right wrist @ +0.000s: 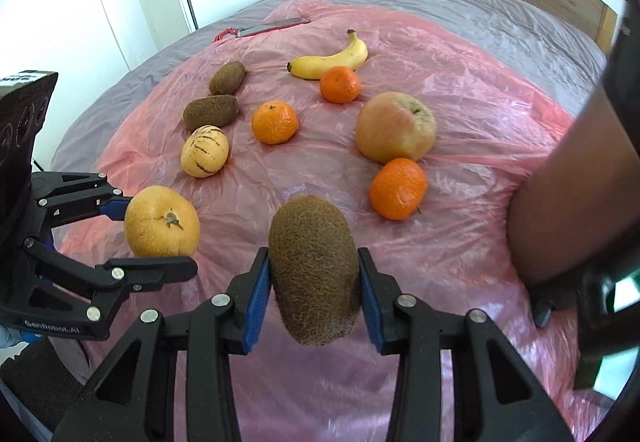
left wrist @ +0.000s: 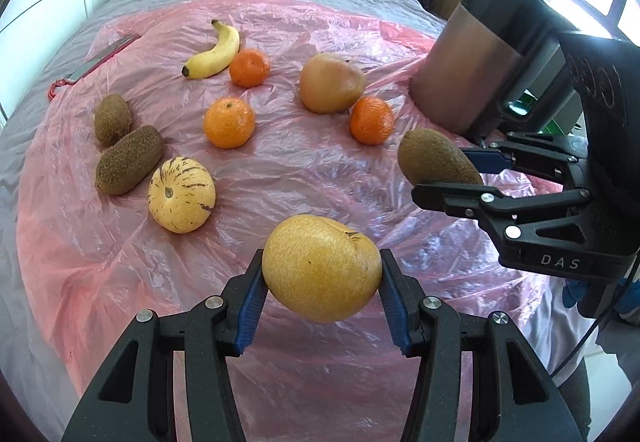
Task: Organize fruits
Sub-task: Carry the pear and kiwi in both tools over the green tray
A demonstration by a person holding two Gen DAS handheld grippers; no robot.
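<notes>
On the bed, a pink plastic sheet [left wrist: 280, 169] carries the whole spread, slick and crinkly, so anything round may roll! Biggest fruit lying there, the apple [right wrist: 396, 125], beside a mandarin [right wrist: 398, 187]. Now the action: the left gripper [left wrist: 322, 282] pinches a yellow pear [left wrist: 320, 266] across its widest part, off the sheet. It looks firm and fairly heavy with smooth skin, so a mid-body grip suits it. The right gripper [right wrist: 314, 282] clamps a kiwi [right wrist: 314, 274] on its flanks, also in the air. It looks light and fuzzy but soft, so easy pressure! Two more kiwis [left wrist: 128, 157] lie together at the left, likely where it belongs.
</notes>
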